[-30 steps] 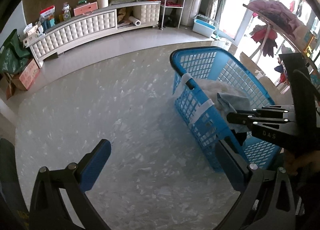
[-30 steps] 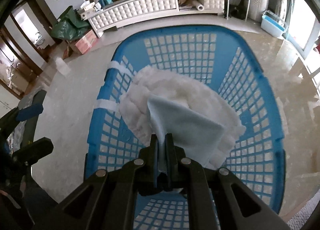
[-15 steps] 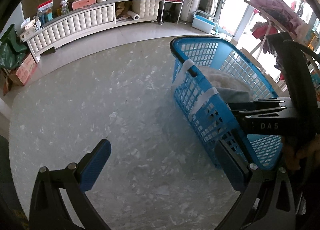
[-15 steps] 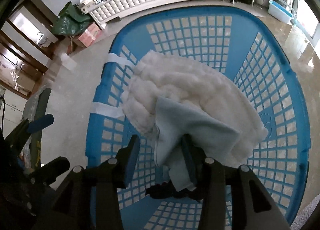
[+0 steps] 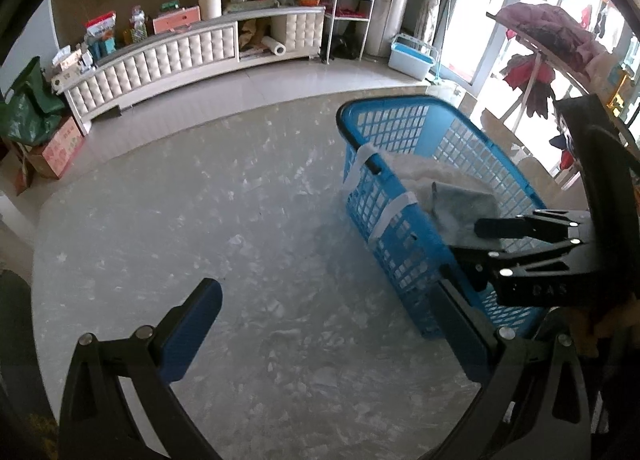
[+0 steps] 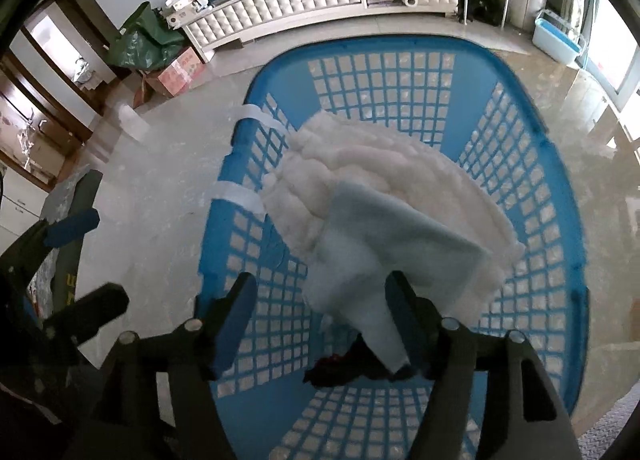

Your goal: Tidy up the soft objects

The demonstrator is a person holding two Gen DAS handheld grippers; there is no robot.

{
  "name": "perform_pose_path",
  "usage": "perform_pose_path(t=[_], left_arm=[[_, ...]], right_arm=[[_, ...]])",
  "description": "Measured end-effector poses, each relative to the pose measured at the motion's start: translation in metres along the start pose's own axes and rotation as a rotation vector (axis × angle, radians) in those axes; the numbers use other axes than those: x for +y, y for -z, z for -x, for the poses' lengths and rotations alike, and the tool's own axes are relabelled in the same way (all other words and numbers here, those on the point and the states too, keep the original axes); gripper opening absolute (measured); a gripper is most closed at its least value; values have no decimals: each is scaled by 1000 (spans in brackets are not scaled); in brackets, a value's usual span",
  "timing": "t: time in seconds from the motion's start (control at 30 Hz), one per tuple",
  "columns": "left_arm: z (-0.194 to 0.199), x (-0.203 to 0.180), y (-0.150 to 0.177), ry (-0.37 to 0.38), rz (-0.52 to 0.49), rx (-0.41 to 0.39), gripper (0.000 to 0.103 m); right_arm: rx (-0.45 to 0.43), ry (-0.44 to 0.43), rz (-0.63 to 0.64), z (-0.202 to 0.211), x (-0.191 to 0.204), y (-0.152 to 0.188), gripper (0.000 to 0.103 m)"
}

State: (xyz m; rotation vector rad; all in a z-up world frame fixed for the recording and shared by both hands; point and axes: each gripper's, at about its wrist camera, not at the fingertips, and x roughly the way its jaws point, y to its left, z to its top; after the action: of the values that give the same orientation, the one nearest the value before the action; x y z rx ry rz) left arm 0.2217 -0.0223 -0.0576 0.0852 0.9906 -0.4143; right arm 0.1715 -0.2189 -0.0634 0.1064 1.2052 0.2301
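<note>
Right wrist view is showing the right gripper (image 6: 320,310) pointing steeply down into the blue laundry basket (image 6: 404,47), its jaws having just been opening and now standing spread. The light blue cloth (image 6: 384,244) is lying between the pads, one corner hanging close to the right pad, but I am not seeing either pad pressing on it, so I am treating it as released. The cloth is resting on the white fluffy towel (image 6: 360,163), which is filling the middle of the basket; something dark red (image 6: 334,368) is showing on the basket floor below, too hidden to name. I am judging both fabrics as light, limp and non-slippery: they will sag and fold under their own weight, so any further pick should be taking a bunched edge or corner, not a flat face. In the left wrist view the left gripper (image 5: 332,336) is hanging over the bare marbled floor (image 5: 200,219) beside the basket, angled downward, jaws spread wide and holding nothing. The right gripper is visible there at the basket's near end, above the cloth.
</note>
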Motion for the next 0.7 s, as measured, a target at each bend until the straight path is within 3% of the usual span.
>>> perform_pose_path(t=[0.1, 0.27, 0.37, 0.4, 0.53, 0.6, 0.7], left_arm=[[13, -5, 2, -22, -6, -25, 103], [41, -18, 10, -105, -5, -101, 103], [60, -24, 16, -116, 11, -149, 103], [67, -26, 18, -125, 17, -165, 103], [96, -35, 26, -182, 26, -235, 103], [112, -37, 31, -186, 39, -270, 103], [136, -42, 37, -192, 57, -320, 103]], right_arm=[[-21, -10, -1, 14, -3, 9, 76], [-79, 4, -4, 41, -9, 23, 77], [-131, 29, 11, 63, -10, 34, 81], [-155, 31, 16, 73, -12, 41, 87], [-245, 32, 36, 98, 0, 50, 93], [-300, 49, 49, 109, 11, 52, 103], [-380, 74, 75, 125, 24, 59, 103]])
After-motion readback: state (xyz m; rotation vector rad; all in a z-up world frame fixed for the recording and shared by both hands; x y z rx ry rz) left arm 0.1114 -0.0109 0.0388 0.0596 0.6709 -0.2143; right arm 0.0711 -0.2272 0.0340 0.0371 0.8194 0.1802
